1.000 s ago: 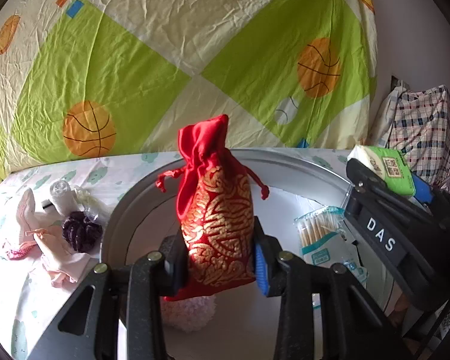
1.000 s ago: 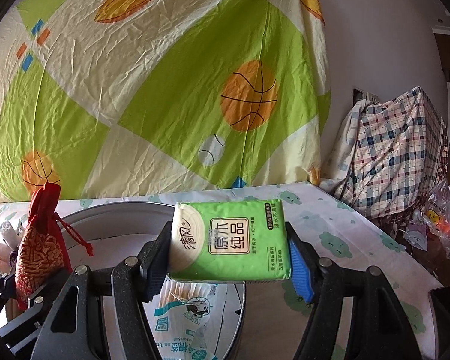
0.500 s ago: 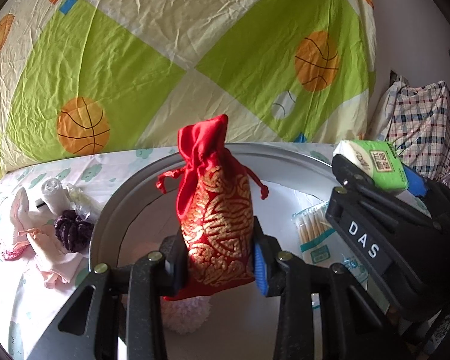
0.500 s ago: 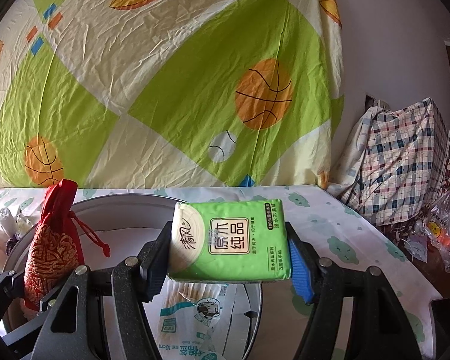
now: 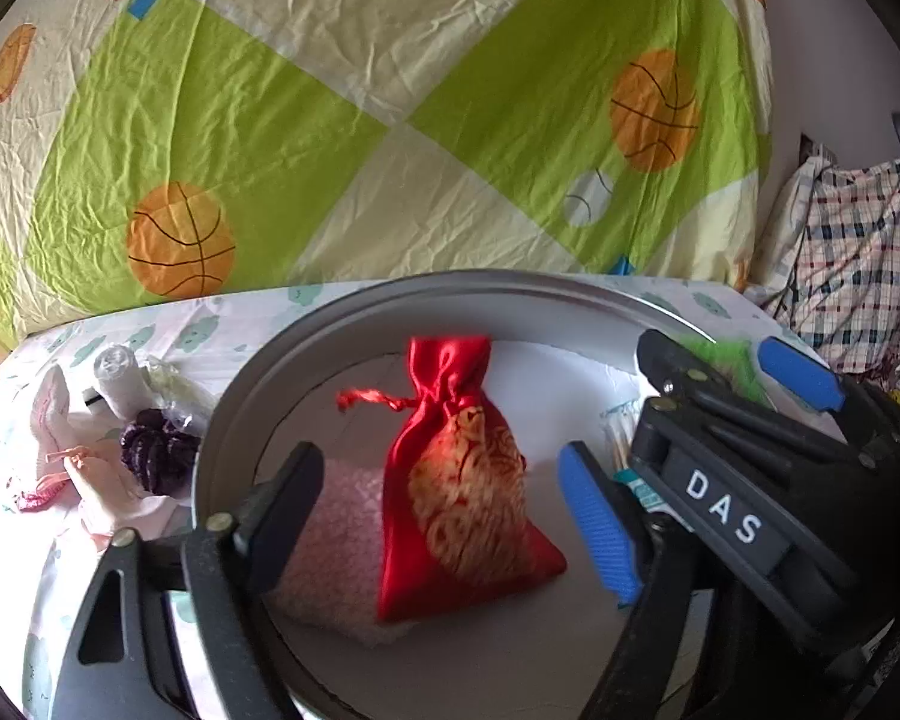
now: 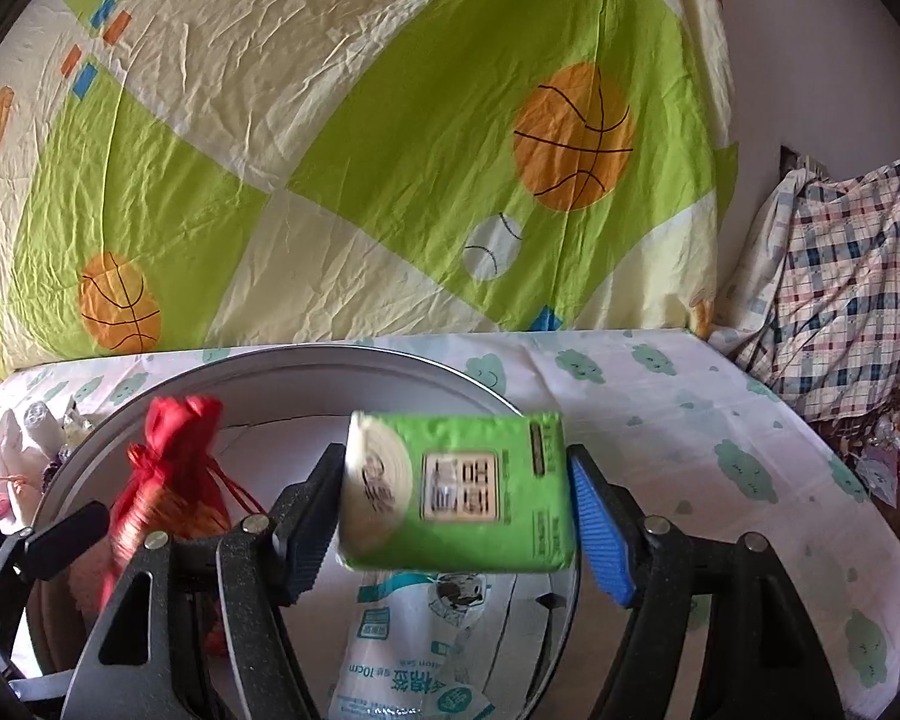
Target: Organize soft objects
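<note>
My left gripper (image 5: 444, 516) is open over a round metal basin (image 5: 510, 294). A red and gold drawstring pouch (image 5: 462, 492) is loose between its jaws, blurred, dropping onto a pink fluffy thing (image 5: 336, 552) in the basin. My right gripper (image 6: 456, 510) is open too. A green tissue pack (image 6: 468, 492) sits blurred between its jaws, apart from both pads, above the basin (image 6: 450, 366). The pouch (image 6: 168, 480) shows at the left in the right wrist view. The right gripper (image 5: 750, 450) shows at the right in the left wrist view.
A cotton swab packet (image 6: 414, 648) lies in the basin. Left of the basin on the bed lie pink cloth (image 5: 84, 468), a dark purple scrunchie (image 5: 156, 456) and a clear bottle (image 5: 120, 378). A plaid bundle (image 6: 840, 300) stands at the right. A basketball-print sheet (image 6: 390, 120) hangs behind.
Both grippers have opened. The pouch has left the left jaws and is falling into the basin. The tissue pack has come free of the right jaws and is tipping down.
</note>
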The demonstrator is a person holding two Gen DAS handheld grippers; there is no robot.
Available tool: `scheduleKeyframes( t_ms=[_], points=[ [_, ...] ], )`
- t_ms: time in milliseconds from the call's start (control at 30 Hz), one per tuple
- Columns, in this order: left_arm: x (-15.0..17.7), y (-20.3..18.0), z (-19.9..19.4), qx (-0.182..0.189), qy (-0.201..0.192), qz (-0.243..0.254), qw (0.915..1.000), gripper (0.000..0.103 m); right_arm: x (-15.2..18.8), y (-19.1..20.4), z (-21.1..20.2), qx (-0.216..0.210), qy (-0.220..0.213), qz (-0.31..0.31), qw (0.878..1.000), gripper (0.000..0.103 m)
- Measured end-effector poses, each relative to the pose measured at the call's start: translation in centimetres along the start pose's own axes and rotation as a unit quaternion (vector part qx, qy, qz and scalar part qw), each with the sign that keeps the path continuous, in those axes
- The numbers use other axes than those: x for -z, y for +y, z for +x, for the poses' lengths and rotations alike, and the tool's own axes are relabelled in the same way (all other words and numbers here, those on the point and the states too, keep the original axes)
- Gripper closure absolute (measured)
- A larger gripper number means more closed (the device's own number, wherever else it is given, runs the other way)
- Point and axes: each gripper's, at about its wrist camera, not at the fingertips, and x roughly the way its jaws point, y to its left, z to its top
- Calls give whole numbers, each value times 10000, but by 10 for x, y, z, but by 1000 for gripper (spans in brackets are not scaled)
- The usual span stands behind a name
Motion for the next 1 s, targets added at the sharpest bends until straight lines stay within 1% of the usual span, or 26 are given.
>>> scheduleKeyframes(
  t_ms=[33,133,200,267,333,400,500,533,600,700,767,867,933,1000],
  points=[
    [1,2,-4,32,-113,-51,9999,6,0,-2,-3,-21,-77,53,10000,16],
    [4,11,-18,64,-529,-250,9983,3,-2,-9,-16,66,-472,247,9986,7],
    [5,17,-27,-67,-870,-358,9955,2,-2,-18,-27,182,-741,493,9959,7],
    [5,23,-35,-359,-1194,-417,9913,1,-3,-30,-36,355,-982,772,9915,7],
    [7,31,-41,-498,-1362,-535,9880,1,-3,-42,-43,543,-1147,1079,9860,6],
    [7,40,-44,-539,-1436,-678,9858,1,-2,-53,-47,719,-1243,1337,9806,6],
    [9,47,-46,-811,-1468,-728,9832,1,0,-62,-51,855,-1294,1565,9754,6],
    [10,48,-48,-839,-1457,-740,9830,1,1,-63,-52,860,-1273,1586,9753,6],
    [11,53,-51,-855,-1501,-812,9816,1,2,-62,-54,891,-1254,1576,9754,6],
    [14,59,-54,-866,-1504,-849,9812,1,3,-55,-59,971,-1341,1442,9756,6],
    [17,60,-57,-901,-1506,-823,9810,1,6,-49,-64,1000,-1370,1362,9761,6],
    [19,59,-61,-1004,-1558,-742,9799,1,11,-40,-73,1007,-1481,1402,9738,6],
    [19,59,-62,-950,-1568,-681,9807,1,14,-33,-79,994,-1532,1335,9741,6],
    [20,60,-64,-942,-1592,-645,9806,1,17,-23,-82,1076,-1547,1150,9753,6]
  ],
)
